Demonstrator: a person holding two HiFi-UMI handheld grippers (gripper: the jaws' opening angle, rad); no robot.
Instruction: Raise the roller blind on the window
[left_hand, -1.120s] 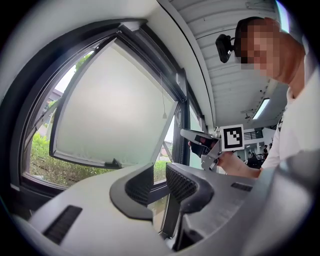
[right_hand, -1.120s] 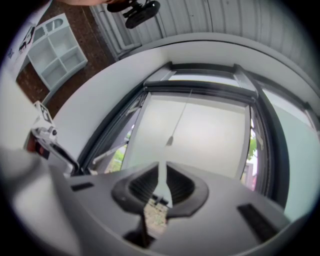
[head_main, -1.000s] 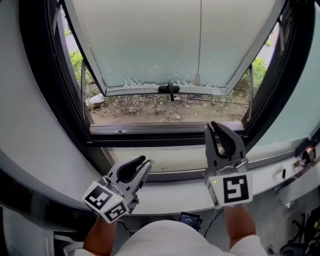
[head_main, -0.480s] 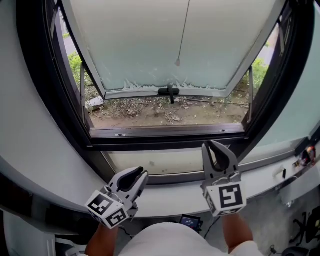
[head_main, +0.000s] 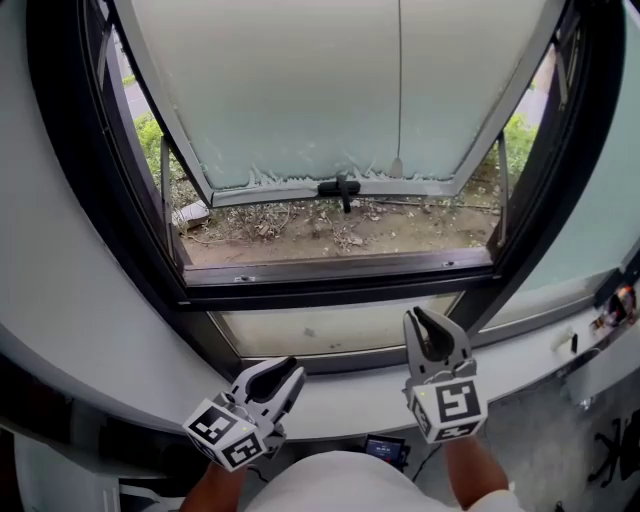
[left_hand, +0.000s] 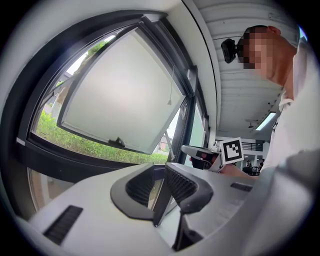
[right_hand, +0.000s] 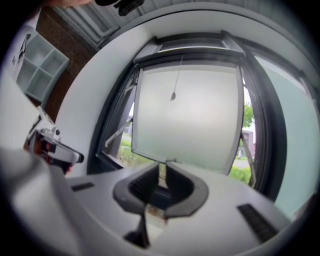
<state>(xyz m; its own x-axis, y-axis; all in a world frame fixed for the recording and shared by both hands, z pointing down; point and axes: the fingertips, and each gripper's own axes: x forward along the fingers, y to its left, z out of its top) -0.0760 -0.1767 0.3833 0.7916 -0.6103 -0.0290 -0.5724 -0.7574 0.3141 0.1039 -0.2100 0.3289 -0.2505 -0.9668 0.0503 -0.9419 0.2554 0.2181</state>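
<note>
— What stood in front of the two tools?

— A dark-framed window (head_main: 330, 268) filled the space ahead of both and rose well above them. Its frosted pane (head_main: 290, 90) was swung outward at the bottom, away from the jaws. Below the frame, a white sill (head_main: 345, 392) ran just ahead of and under the two tips.

— And the tools themselves?

— The left gripper (head_main: 283, 376) sat low over the sill, pointing roughly level at the window. Its jaws were released, with a narrow gap between the ribbed pads and nothing in it. The right gripper (head_main: 428, 325) was beside it, a little farther forward. It too was unclenched, its pads slightly apart and empty.

— Where was the blind relative to them?

— Of the blind, only the pull cord (head_main: 400, 80) could be made out. It hung straight down before the frosted pane, high above the jaws and well apart from both. It lay nearer the right gripper's line than the left's. The small weight (head_main: 397, 166) at its end dangled close to the pane's lower edge, up and ahead of the right tips. A black handle (head_main: 340, 187) sat on that edge, between the two tools' lines of aim.
</note>
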